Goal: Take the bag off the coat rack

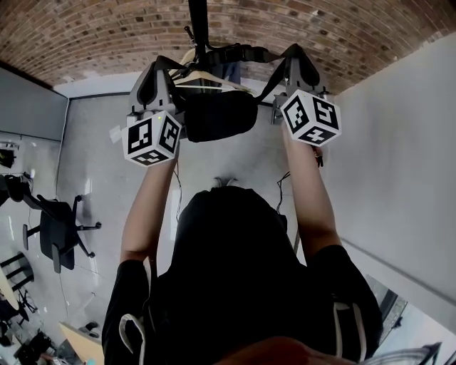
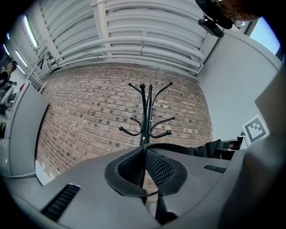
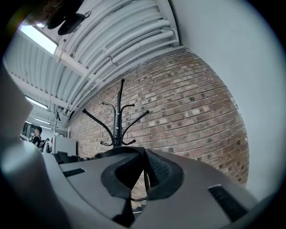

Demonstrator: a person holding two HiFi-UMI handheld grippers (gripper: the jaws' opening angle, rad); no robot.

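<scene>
Brick wall backs the coat rack [image 2: 146, 112], its visible hooks bare. The bag [image 1: 217, 114] is held near it, strap [image 2: 187, 148] pinched by closed left gripper [image 2: 144, 154] and right gripper [image 3: 144, 157]; removal is judged nearly complete.

Between left gripper [image 1: 161, 65] and right gripper [image 1: 295, 55] hangs the bag [image 1: 217, 114]. Its strap [image 1: 235, 51] runs from one gripper to the other, caught between the closed jaws of each. The coat rack [image 1: 198, 21] stands just ahead of both grippers, midway between them, with the brick wall [image 1: 342, 28] behind it. An office chair [image 1: 57, 228] sits on the floor [image 1: 107, 157] well below, left of left gripper.
</scene>
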